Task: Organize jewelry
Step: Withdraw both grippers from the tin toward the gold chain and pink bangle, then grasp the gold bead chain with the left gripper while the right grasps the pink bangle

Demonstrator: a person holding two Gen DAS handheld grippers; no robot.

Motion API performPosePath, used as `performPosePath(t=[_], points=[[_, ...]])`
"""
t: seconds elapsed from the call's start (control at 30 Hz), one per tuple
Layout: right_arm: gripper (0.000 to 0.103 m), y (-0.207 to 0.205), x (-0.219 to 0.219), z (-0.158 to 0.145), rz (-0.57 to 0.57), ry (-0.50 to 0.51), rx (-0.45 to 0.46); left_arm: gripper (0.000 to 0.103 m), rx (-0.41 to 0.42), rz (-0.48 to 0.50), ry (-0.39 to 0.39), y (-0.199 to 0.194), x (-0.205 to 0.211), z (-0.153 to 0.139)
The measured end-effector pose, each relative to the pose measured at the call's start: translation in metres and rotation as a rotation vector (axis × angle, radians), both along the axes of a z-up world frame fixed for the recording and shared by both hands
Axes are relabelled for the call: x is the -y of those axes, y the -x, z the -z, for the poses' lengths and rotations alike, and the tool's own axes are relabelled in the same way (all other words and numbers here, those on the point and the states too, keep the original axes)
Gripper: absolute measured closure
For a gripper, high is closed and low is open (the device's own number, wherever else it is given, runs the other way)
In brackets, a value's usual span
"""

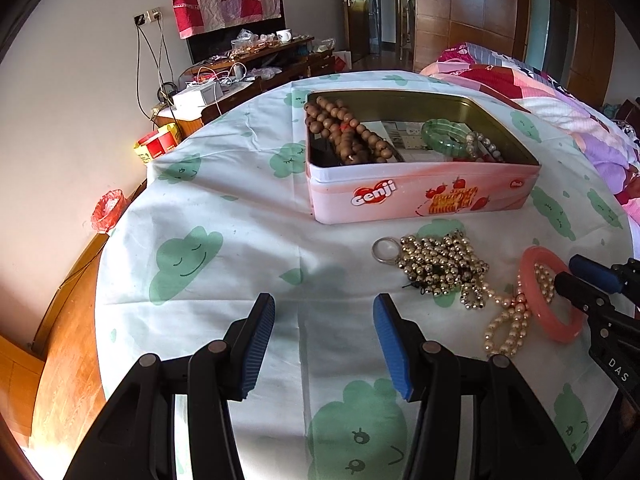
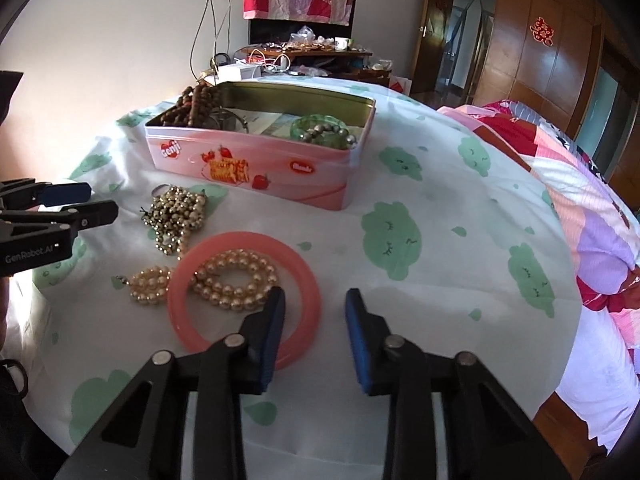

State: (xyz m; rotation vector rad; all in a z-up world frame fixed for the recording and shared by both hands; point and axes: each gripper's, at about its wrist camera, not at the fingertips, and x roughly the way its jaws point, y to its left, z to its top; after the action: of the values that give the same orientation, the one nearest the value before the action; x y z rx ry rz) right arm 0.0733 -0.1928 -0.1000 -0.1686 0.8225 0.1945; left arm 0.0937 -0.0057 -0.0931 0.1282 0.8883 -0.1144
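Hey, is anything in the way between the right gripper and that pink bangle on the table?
No barrier. The right gripper is open, with one finger already over the pink bangle. But the pearl strand lies across the bangle, partly inside its ring and trailing out the left side, so it may snag on lifting.

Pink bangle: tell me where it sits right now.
The pink bangle lies on the tablecloth before the tin, ringing part of the pearl strand, at the right tongs' left fingertip.

I see my left gripper with fingers spread wide and nothing between them, and my right gripper likewise parted and empty, both angled slightly downward.
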Motion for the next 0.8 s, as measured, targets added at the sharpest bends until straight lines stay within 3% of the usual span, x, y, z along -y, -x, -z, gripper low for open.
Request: performPosePath(t=[0.13,0.57,0.8], points=[[0.086,0.000,-0.001,0.000,-0.007,-0.008,0.003,0.051,0.018,0.019,0.013,0.001,0.006,-0.006],[0.087,-0.003,0.003,0.000,0.045,0.026,0.024,0.051,0.055,0.116,-0.003,-0.006,0.047,-0.011],[0.087,0.000,0.000,0.001,0.049,0.052,0.045,0.050,0.029,0.131,-0.033,-0.014,0.056,0.000]])
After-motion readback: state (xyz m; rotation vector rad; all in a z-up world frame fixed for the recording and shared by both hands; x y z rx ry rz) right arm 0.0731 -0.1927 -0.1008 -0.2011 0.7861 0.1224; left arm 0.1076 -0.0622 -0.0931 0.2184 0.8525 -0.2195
